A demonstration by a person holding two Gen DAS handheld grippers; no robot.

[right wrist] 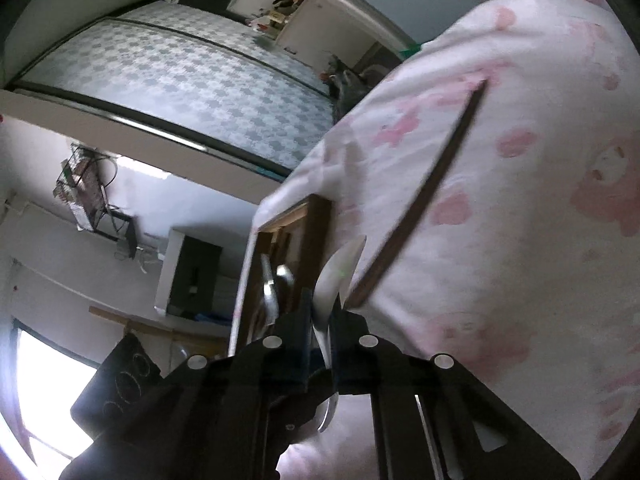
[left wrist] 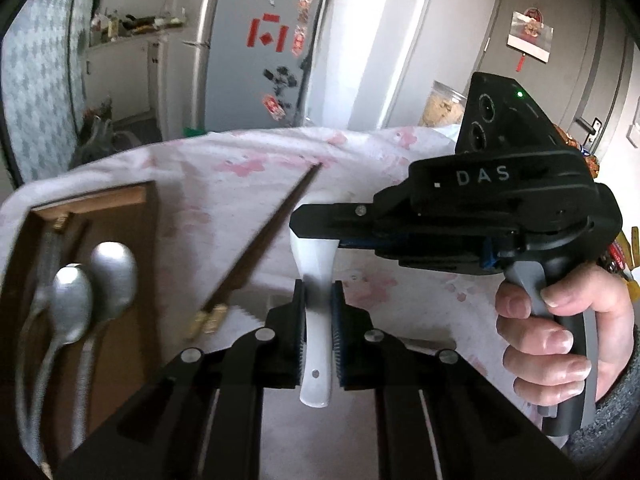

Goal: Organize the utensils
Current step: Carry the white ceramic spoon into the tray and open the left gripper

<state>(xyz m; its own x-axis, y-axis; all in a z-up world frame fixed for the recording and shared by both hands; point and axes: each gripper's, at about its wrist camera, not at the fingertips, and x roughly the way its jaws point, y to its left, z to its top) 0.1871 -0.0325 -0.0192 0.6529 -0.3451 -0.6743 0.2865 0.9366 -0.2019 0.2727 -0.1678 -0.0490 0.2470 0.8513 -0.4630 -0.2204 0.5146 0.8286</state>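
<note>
A white ceramic spoon [left wrist: 316, 320] hangs above the cloth, and my left gripper [left wrist: 318, 292] is shut on its handle. From the right, my right gripper [left wrist: 304, 236] reaches across the spoon's bowl end, with a person's hand [left wrist: 552, 332] on its grip. In the right wrist view the white spoon [right wrist: 340, 270] sits edge-on between the pads of the right gripper [right wrist: 322, 302], which is shut on it. A pair of dark chopsticks [left wrist: 260, 240] [right wrist: 420, 200] lies on the cloth just left of the spoon. Two metal spoons [left wrist: 92, 296] [right wrist: 272, 292] lie in a wooden tray [left wrist: 92, 198] [right wrist: 318, 232] at the left.
A pink-flowered cloth [left wrist: 400, 280] covers the table; its far edge curves behind the chopsticks. Beyond it stand a grey fridge [left wrist: 256, 60], a jar [left wrist: 440, 108] and a door [left wrist: 560, 40]. The tray sits at the table's left edge.
</note>
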